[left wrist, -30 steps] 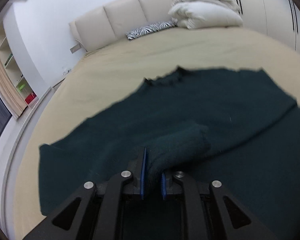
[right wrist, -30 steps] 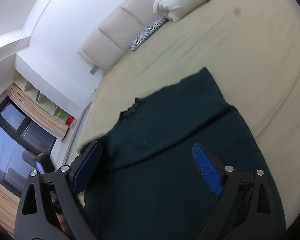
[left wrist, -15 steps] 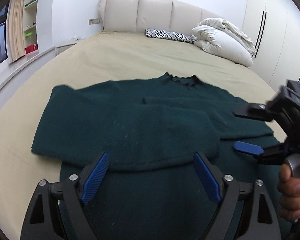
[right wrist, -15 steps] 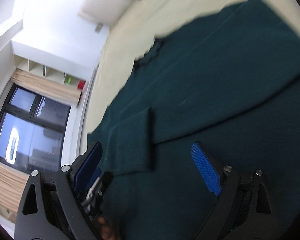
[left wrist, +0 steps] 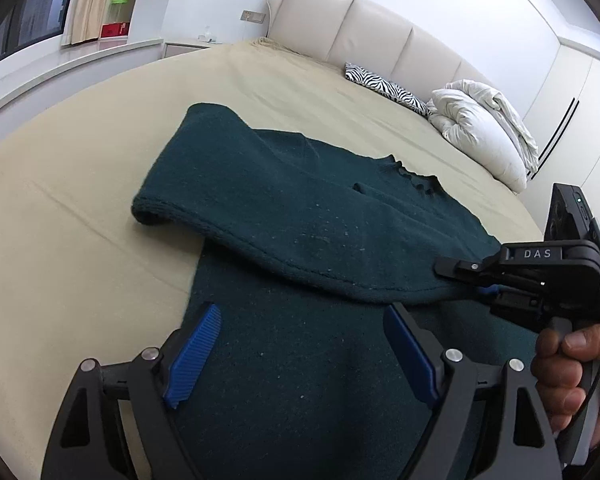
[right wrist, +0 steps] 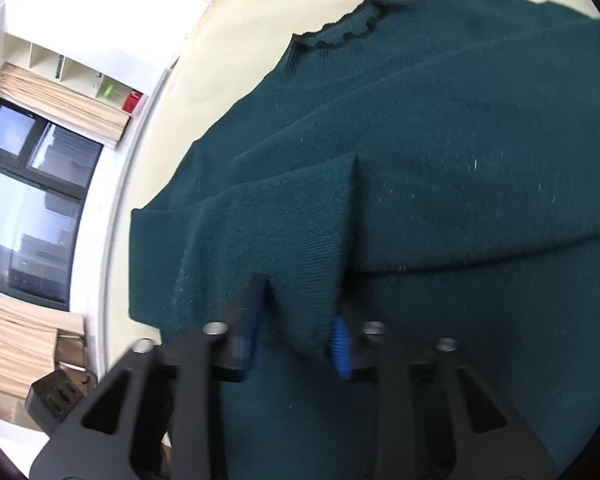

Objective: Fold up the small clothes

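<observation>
A dark green knitted sweater (left wrist: 284, 380) lies flat on the bed, its frilled neck (right wrist: 340, 32) at the far side. One sleeve (left wrist: 260, 208) is folded across the chest. My left gripper (left wrist: 300, 356) hovers over the sweater's body; its jaws stand wide and are closing slightly, with no fabric pinched between the blue pads. My right gripper (left wrist: 476, 280) comes in from the right, held by a hand (left wrist: 568, 368). In the right wrist view this gripper (right wrist: 296, 332) is shut on the cuff end of the sleeve (right wrist: 292, 232).
The beige bed (left wrist: 80, 200) spreads out around the sweater. A padded headboard (left wrist: 380, 40), a zebra pillow (left wrist: 384, 86) and a white duvet (left wrist: 480, 128) lie at the far end. A window (right wrist: 28, 200) and a black box (right wrist: 56, 396) are at the left.
My left gripper let go of the sleeve end, opened wide and drew back over the sweater's body. My right gripper came down onto the folded sleeve and shut on its cuff.
</observation>
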Tool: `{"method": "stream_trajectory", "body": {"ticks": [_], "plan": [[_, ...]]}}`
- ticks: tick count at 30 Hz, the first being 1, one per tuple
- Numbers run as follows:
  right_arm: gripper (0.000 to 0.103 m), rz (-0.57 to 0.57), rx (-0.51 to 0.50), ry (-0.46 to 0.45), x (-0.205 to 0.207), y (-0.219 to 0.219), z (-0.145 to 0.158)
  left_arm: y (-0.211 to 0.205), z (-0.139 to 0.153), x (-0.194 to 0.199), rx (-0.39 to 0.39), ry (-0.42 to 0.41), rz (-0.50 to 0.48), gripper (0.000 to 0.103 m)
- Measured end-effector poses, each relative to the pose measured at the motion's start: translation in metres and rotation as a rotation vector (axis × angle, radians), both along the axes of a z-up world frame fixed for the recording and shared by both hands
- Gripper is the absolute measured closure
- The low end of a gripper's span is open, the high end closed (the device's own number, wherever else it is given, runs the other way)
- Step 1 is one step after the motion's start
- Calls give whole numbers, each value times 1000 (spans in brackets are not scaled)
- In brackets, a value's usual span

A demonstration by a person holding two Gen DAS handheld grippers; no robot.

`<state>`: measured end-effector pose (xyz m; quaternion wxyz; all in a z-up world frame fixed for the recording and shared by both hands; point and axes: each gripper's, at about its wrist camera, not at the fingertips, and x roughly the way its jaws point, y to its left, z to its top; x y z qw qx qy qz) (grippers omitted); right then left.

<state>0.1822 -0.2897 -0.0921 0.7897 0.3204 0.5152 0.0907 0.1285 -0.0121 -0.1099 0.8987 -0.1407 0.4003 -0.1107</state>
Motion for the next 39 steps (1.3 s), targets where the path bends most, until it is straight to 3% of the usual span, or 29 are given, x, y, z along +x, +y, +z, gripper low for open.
{"method": "stream_trajectory", "body": {"ticks": [5,10,13,18,21,24,27,33,37,39], "plan": [[95,-20,-93,-99,3,-25,34,10,-1,-4,-31,-3,16,24],[95,-40,-214,-133,11,-59,51,14,0,-6,-48,-15,25,26],[95,-52,-264,-112,14,-78,42,19,2,-7,-76,-8,32,28],[95,-110,-226,-59,-3,-111,12,36,8,6,-143,27,67,37],[95,-137,-186,-75,-6,-122,5,49,21,20,-176,11,98,48],[95,-136,-210,-92,-4,-123,9,57,37,36,-185,-26,119,57],[95,-128,-249,-110,-6,-121,12,56,47,54,-200,-38,100,78],[95,-111,-296,-113,6,-113,3,23,46,102,-136,-24,22,90],[95,-118,-254,-107,8,-117,-8,4,9,133,8,99,-3,90],[94,-117,-243,-108,7,-118,-7,12,-9,136,11,120,8,98]]}}
